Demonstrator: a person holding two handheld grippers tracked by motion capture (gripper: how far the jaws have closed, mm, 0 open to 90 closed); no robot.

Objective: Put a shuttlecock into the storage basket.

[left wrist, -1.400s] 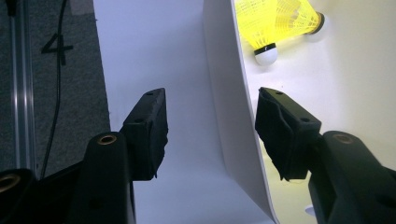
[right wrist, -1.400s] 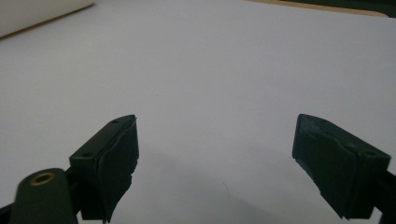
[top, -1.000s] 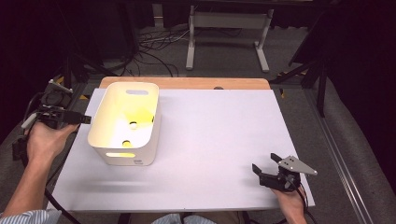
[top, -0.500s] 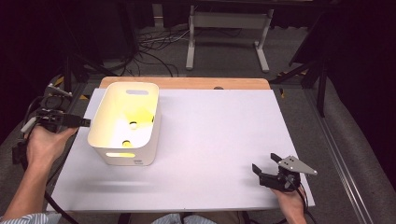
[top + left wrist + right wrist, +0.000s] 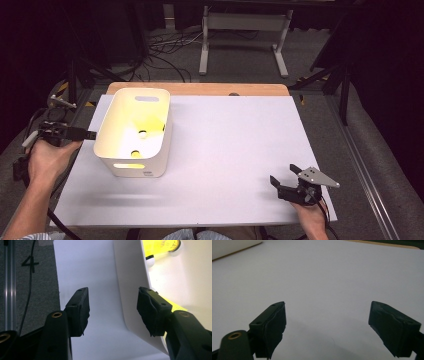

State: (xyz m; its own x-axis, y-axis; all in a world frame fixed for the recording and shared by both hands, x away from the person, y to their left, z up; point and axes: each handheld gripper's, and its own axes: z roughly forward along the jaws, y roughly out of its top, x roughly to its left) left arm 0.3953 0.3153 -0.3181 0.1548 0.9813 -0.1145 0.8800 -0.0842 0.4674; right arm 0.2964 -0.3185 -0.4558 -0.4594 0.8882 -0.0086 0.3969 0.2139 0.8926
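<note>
Left gripper view has my left tongs (image 5: 112, 312) spread wide, straddling the near wall of the white bin (image 5: 130, 290), one jaw outside and one over the inside, not pinching yet. The bin sits at the table's (image 5: 240, 150) left side with something yellow inside. I'd slide further down the rim before squeezing so it won't tip. Right tongs (image 5: 327, 327) hang spread over bare table, holding nothing.

bright white table (image 5: 225, 150), dark surroundings, soft blurry close-ups.
</note>
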